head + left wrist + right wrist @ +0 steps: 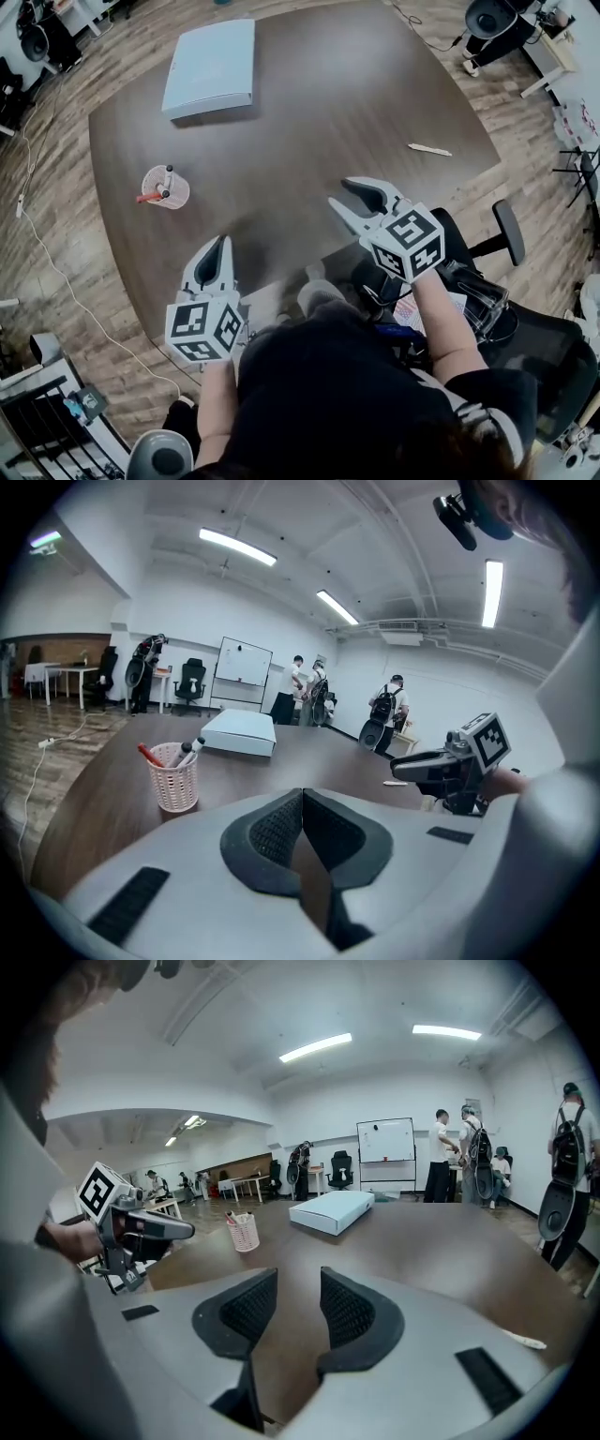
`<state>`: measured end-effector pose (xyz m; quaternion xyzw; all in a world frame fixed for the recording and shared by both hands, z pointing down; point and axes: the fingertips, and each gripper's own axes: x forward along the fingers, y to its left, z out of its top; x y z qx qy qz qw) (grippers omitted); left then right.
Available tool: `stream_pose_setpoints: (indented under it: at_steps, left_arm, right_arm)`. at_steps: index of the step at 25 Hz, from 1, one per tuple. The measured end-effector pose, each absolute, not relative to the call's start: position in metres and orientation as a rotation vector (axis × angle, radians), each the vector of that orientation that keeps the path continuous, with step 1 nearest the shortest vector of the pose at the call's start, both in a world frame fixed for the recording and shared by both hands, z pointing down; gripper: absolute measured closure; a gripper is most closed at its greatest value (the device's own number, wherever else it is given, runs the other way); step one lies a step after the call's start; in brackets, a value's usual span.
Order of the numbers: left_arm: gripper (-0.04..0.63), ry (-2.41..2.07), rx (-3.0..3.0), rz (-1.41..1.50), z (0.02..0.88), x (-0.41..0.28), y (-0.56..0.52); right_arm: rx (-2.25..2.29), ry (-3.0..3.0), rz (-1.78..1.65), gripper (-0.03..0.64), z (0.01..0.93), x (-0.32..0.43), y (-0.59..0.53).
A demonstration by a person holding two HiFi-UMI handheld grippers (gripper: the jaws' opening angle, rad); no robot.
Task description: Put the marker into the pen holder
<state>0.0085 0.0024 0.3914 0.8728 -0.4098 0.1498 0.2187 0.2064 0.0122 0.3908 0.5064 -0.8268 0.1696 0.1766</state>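
Observation:
A pink mesh pen holder (166, 187) stands on the left part of the dark brown table (309, 112), with a red marker (147, 198) and a white, black-capped marker (168, 180) in it. The holder also appears in the left gripper view (176, 778) and the right gripper view (244, 1232). A white marker (429, 149) lies flat near the table's right edge. My left gripper (223, 241) is over the near edge, shut with nothing in it (302, 794). My right gripper (339, 192) hangs over the table to its right, open and empty (298, 1279).
A flat white box (211, 67) lies at the far left of the table. A black office chair (506, 234) stands at the right beside the person. A cable (56, 272) runs over the wooden floor on the left. People stand far off by a whiteboard (385, 1140).

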Motion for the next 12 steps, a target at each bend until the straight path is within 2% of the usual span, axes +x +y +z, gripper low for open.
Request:
stream_pose_setpoints:
  at_steps: [12]
  left_arm:
    - [0.568,-0.962,2.471,0.487,0.398,0.106,-0.027]
  right_arm:
    - [1.657,-2.109,0.451,0.469,0.410,0.359,-0.005]
